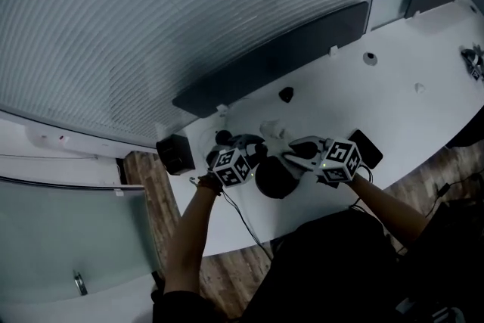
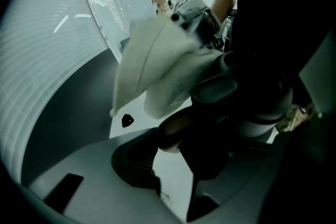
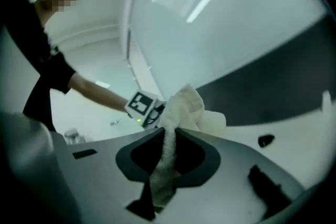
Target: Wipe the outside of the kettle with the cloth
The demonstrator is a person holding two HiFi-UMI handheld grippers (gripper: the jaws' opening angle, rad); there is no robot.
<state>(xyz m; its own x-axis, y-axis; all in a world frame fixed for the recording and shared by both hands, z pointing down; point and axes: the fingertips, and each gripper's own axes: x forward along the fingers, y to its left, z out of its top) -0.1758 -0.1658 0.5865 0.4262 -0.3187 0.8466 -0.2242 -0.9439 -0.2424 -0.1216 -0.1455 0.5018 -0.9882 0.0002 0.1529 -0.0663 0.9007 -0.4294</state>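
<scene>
Now, black box (image 1: pixel 175 153) beside the kettle (image 1: pixel 276 178), you're gripping its handle (image 2: pixel 210 134) with left tongs (image 2: pixel 176 157), pinching cloth (image 3: pixel 186 107) with right tongs (image 3: pixel 167 165).

Head view: overhead, steeply down, well above desk (image 1: pixel 393 87) near edge. Left, right gripper views: close, along own fingers (image 2: pixel 134 162) (facing each other). Shared by all: cloth (image 3: pixel 186 107).

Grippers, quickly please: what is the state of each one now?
Left gripper: closed on the kettle, at its handle.
Right gripper: closed on the cloth.
</scene>
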